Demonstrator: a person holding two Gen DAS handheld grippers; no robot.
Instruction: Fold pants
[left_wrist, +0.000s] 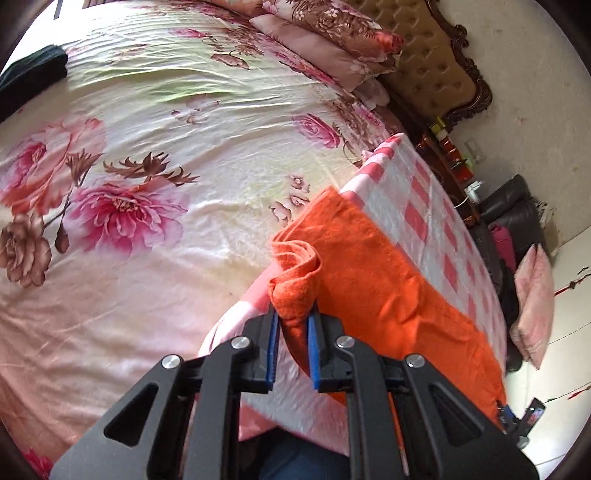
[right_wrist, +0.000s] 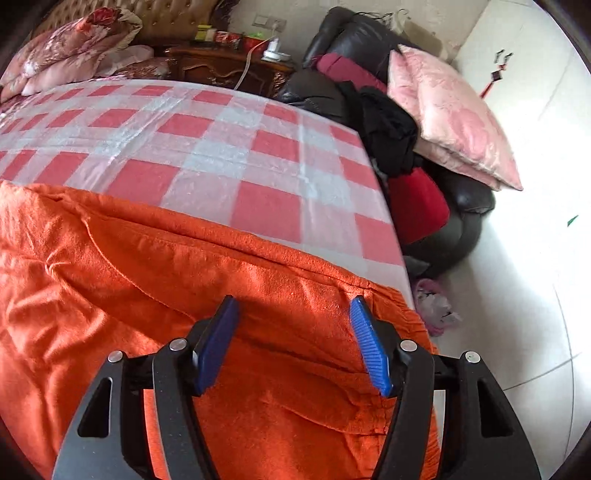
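Observation:
The orange pants (left_wrist: 373, 273) lie along the near edge of a pink-and-white checked cloth (left_wrist: 417, 206) on the bed. My left gripper (left_wrist: 293, 314) is shut on a bunched end of the pants, lifted a little off the cloth. In the right wrist view the orange pants (right_wrist: 166, 280) spread flat over the checked cloth (right_wrist: 207, 147). My right gripper (right_wrist: 293, 306) is open just above the pants near their right end, with nothing between the blue pads (right_wrist: 369, 347).
A floral bedsheet (left_wrist: 129, 147) covers the bed to the left. Pillows (left_wrist: 332, 33) and a tufted headboard (left_wrist: 436, 70) are at the far end. A wooden nightstand (right_wrist: 225, 70), a dark sofa (right_wrist: 369, 40) with clothes and a pink cushion (right_wrist: 454, 114) stand beside the bed. White floor (right_wrist: 535, 258) lies right.

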